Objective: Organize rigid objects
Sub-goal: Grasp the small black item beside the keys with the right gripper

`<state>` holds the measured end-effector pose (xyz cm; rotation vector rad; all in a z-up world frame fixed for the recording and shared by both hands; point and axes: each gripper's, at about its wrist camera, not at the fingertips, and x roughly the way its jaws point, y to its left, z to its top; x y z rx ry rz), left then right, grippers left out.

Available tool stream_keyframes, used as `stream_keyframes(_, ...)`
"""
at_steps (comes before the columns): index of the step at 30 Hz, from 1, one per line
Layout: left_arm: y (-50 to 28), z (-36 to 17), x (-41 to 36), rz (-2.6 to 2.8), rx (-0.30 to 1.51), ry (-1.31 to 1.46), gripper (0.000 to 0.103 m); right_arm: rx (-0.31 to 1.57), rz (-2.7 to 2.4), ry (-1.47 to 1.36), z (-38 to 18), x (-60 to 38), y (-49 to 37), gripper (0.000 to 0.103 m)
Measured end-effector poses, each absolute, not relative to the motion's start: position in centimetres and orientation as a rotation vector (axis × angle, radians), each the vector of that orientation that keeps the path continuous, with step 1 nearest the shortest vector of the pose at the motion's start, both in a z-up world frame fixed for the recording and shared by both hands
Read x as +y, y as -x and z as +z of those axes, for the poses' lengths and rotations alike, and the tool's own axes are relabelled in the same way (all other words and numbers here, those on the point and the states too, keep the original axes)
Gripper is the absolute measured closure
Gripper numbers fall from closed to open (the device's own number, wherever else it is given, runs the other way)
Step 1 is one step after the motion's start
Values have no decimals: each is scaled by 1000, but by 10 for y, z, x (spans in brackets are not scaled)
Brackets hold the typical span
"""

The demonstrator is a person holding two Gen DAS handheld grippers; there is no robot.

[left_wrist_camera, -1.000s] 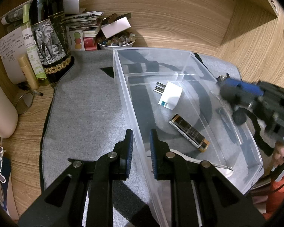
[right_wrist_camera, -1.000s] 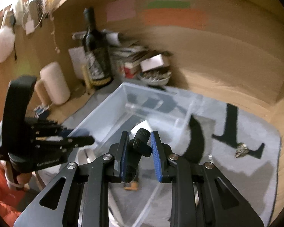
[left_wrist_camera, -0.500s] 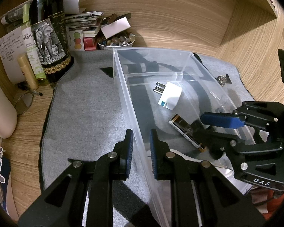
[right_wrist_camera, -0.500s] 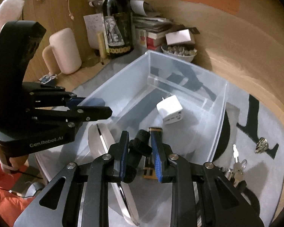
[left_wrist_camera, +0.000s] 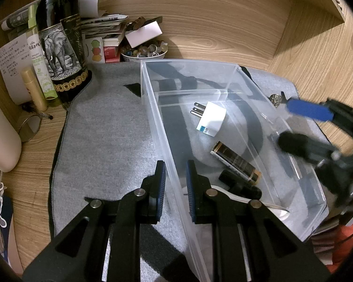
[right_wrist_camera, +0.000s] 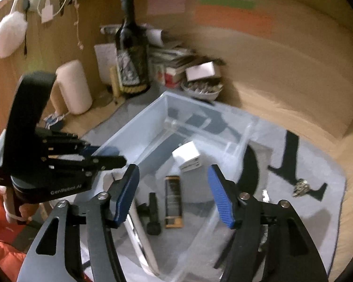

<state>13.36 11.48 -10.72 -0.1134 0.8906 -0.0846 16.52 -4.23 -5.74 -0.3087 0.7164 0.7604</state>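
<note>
Your right hand-held gripper (right_wrist_camera: 174, 195) stands open and empty above the clear bin (left_wrist_camera: 153, 108), left hand-held gripper (left_wrist_camera: 174, 183) clamps its wall; charger (left_wrist_camera: 210, 118), case (left_wrist_camera: 235, 159) and black item (left_wrist_camera: 240, 185) binned at lower centre, keys (right_wrist_camera: 300, 185) outstanding at right.

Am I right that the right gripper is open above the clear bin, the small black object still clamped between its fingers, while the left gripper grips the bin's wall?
Not quite. The right gripper is open but empty: the small black object lies on the floor of the clear bin, beside the black and gold bar, as the right wrist view shows. The left gripper does straddle the bin's wall.
</note>
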Motion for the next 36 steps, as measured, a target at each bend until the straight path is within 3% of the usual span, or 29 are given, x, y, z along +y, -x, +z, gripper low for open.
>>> stream_keyframes(15, -134, -107, 114, -85, 890, 113, 86, 630, 525, 205, -23, -120, -184, 40)
stream_keyframes(36, -134, -107, 114, -84, 891, 111, 86, 933, 402, 152, -125, -175, -222, 41)
